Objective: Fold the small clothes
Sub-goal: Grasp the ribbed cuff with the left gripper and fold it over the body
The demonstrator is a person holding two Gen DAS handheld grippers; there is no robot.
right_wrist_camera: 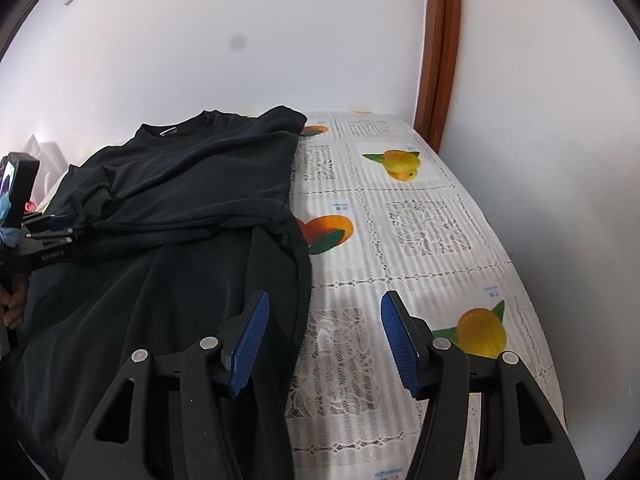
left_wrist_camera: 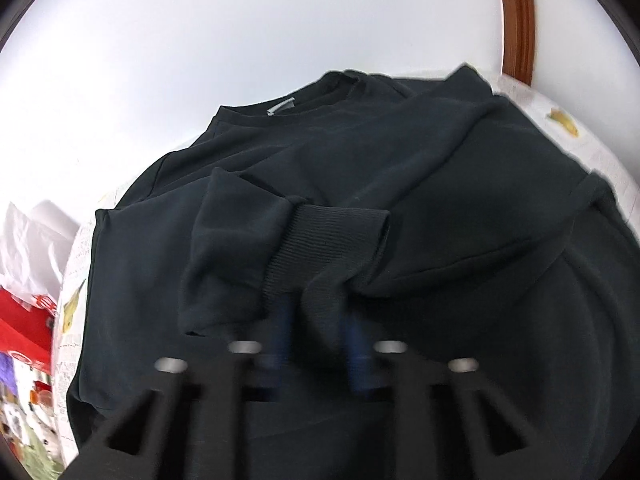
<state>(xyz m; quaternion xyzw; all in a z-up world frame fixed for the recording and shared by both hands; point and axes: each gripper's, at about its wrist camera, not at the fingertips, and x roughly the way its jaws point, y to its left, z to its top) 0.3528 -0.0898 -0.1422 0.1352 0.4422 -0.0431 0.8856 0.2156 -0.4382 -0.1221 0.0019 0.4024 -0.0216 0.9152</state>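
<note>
Right gripper point(right_wrist_camera: 324, 316) jaws apart, empty, left gripper point(left_wrist_camera: 320, 320) jaws pinching sweatshirt point(right_wrist_camera: 192, 184) cuff point(left_wrist_camera: 332, 240)

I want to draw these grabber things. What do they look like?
Both grabbers are black plastic frames with triangle-shaped holes and round silver bolts. The right gripper has two long bright blue ribbed pads inside its jaws. The left gripper has the same blue pads, blurry here. From the side it has small white lettering on its black body.

Black long-sleeved sweatshirt point(right_wrist_camera: 192, 184): spread flat on fruit-print tablecloth point(right_wrist_camera: 420, 216), neckline toward wall, both sleeves folded across chest, ribbed cuff point(left_wrist_camera: 340, 236) at centre.
</note>
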